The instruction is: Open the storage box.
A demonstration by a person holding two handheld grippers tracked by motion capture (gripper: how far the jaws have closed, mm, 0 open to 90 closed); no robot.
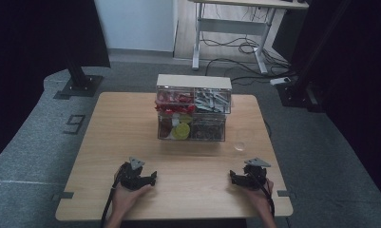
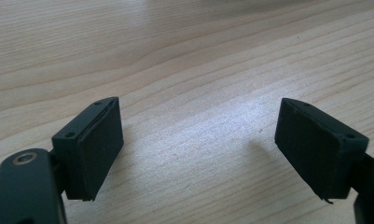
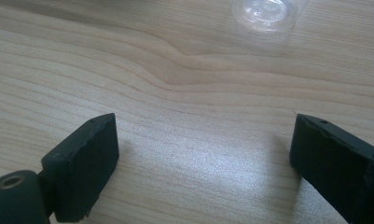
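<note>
You can read just one sign: a dark figure 9 [image 1: 74, 123] marked on the grey floor [image 1: 31, 142], just off the left edge of your bench [image 1: 131, 142] in the high view. The clear drawer box [image 1: 193, 108] on the bench carries no label you can make out, and the two gripper views give you no lettering.

Matt wood-grain table [image 1: 131, 142], clear plastic cup [image 3: 267, 11]
</note>
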